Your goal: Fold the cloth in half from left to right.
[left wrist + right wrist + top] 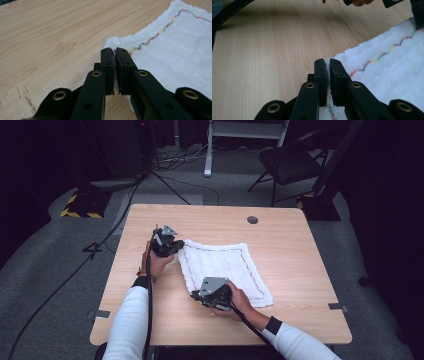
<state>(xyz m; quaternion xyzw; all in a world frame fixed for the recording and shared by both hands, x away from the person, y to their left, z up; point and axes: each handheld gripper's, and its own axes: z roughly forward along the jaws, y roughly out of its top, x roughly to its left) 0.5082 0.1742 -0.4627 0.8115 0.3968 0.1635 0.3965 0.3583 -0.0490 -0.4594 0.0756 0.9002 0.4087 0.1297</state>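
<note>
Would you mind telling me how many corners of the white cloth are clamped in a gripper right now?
2. The left gripper pinches the cloth's far-left corner, and the right gripper pinches its near-left corner. The two right-hand corners lie free on the table.

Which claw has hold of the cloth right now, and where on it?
Both. The left claw is shut on the white cloth at a corner of it; the right claw pinches its edge at another corner on the same side.

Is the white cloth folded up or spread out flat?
Spread out flat: the white cloth lies open on the table, its stitched border showing along the edges.
</note>
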